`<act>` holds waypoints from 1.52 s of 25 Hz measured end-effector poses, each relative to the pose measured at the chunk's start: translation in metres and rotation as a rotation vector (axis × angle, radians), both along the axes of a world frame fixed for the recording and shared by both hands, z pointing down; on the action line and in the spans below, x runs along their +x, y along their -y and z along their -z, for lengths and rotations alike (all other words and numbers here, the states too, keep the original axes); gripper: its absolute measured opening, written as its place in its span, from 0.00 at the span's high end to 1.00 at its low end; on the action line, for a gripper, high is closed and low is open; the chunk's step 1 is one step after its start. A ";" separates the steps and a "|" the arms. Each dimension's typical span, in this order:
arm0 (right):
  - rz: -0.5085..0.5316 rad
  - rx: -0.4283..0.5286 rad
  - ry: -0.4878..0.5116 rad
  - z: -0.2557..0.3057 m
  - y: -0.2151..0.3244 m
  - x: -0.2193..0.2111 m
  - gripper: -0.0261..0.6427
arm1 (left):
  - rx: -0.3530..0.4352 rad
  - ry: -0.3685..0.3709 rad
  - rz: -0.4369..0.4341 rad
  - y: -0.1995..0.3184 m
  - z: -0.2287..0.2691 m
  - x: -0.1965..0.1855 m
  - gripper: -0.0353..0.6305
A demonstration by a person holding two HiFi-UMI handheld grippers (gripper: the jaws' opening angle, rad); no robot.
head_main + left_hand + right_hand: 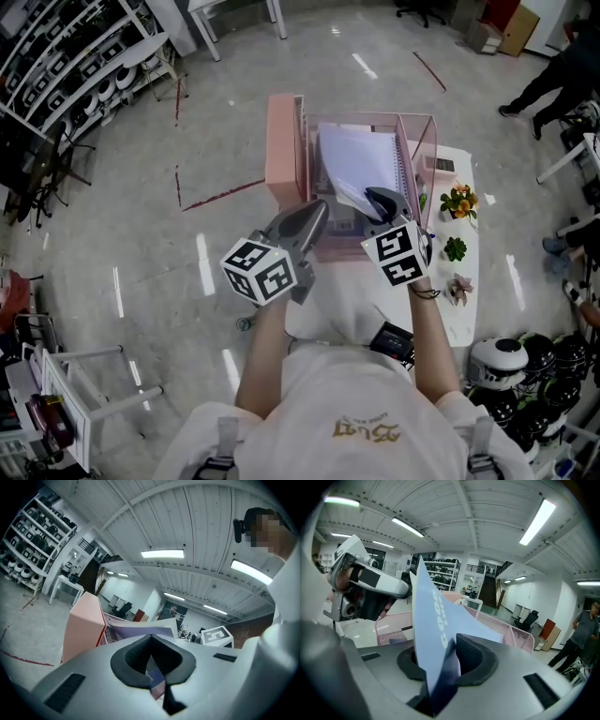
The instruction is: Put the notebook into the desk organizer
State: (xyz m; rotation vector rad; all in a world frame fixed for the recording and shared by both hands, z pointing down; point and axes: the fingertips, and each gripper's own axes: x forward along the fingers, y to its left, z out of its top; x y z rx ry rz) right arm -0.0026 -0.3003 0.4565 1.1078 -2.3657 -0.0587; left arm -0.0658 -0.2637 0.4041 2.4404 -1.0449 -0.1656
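- At a white table (457, 309) in a workshop hall, a person in a pale shirt works two hand-held grippers over a pink mesh desk organizer (419, 131).
- The spiral-bound notebook (358, 161) already stands inside the organizer, leaning back toward 12 o'clock, its pages fanned.
- The right gripper (382, 200), at the notebook's 5 o'clock corner, has its jaws slackened. The blue cover (433, 620) runs between them, lying against one pad and clear of the other.
- The left gripper (319, 212), at the notebook's 7 o'clock, has its tips drawn together at the paper's lower edge. Whether they pinch it cannot be told.
- Small potted plants (457, 202) sit at the organizer's 3 o'clock.
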 end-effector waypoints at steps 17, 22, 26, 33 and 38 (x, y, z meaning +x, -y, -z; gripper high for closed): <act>0.120 -0.102 -0.091 -0.019 -0.013 -0.014 0.58 | -0.006 -0.008 -0.005 -0.001 -0.001 -0.001 0.92; 0.154 -0.133 -0.107 -0.023 -0.017 -0.018 0.50 | -0.008 -0.004 -0.014 -0.001 0.000 -0.001 0.92; 0.158 -0.122 -0.136 -0.025 -0.018 -0.020 0.50 | 0.000 0.010 0.029 -0.002 0.000 -0.014 0.92; 0.166 -0.116 -0.145 -0.024 -0.019 -0.020 0.50 | -0.012 0.013 0.051 -0.005 -0.003 -0.028 0.92; 0.271 -0.234 -0.115 -0.031 -0.031 -0.027 0.43 | -0.014 0.012 0.028 -0.009 -0.005 -0.024 0.92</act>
